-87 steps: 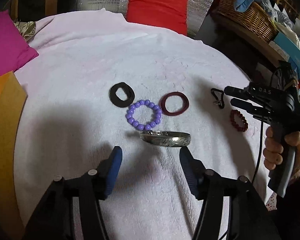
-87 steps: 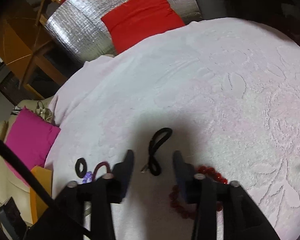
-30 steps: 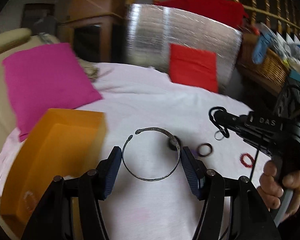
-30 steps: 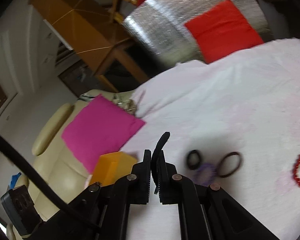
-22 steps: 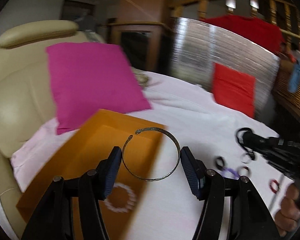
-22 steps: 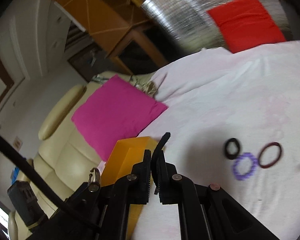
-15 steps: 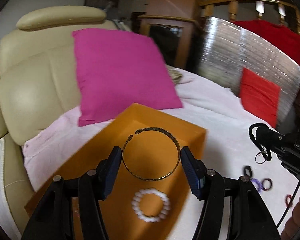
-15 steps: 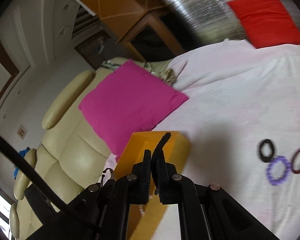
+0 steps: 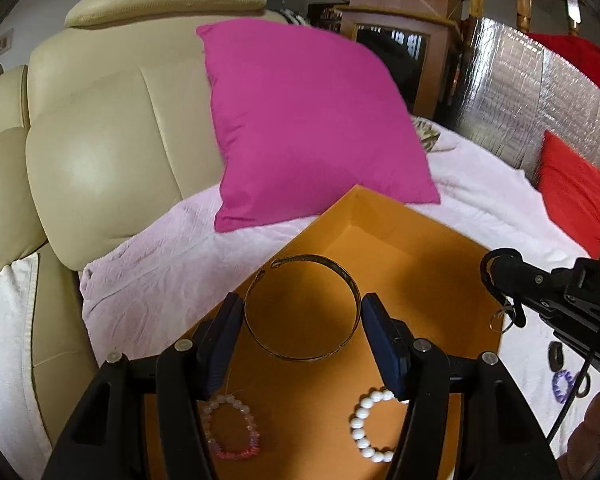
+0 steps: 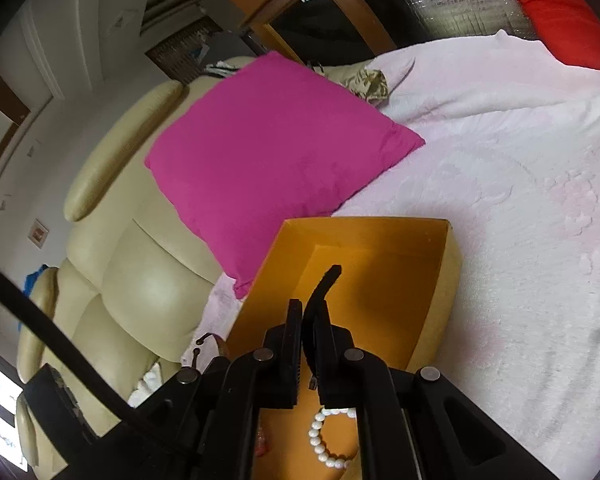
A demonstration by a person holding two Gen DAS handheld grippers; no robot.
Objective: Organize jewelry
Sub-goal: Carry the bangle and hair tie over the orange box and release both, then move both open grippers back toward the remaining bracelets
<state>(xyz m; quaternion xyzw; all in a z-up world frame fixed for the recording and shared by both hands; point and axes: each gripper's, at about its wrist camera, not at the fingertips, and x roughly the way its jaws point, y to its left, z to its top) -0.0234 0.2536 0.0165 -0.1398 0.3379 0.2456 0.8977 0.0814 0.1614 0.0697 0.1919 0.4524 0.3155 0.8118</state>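
Thin metal open cuff bangle (image 9: pixel 302 312), engraved band, gap at top-left, wedged flat btwn the blue rubbery pads (image 9: pixel 382 340) of the left gripper (image 9: pixel 302 330). Jaws spread wide, each pad pressing the cuff's outer edge, hovering over the orange cardboard box (image 9: pixel 412 256). Matte box, straight walls, sitting on a pale pink textured blanket (image 9: pixel 172 256). Inside on the box floor: white pearl-bead bracelet (image 9: pixel 370 426) and a pinkish translucent bead bracelet (image 9: pixel 232 428), apart from each other.

Left cam only: right gripper (image 9: pixel 500 268) side-on at frame right w/ a black cord loop and a small ring dangling below it; a black ring (image 9: pixel 556 360) and purple bead bracelet (image 9: pixel 562 384) out on the blanket past the box.

Right cam only: right gripper (image 10: pixel 306 316) pinched tight on a black cord (image 10: pixel 324 284), curved end poking up past the tips, above the box (image 10: pixel 364 226). Pearl bracelet (image 10: pixel 330 442) partly hidden under the fingers. Reddish blob lower left in the box, prob the pink bracelet, too hidden to say.

Glossy magenta cushion (image 9: pixel 308 120) leaning on a cream leather sofa (image 9: pixel 112 128).
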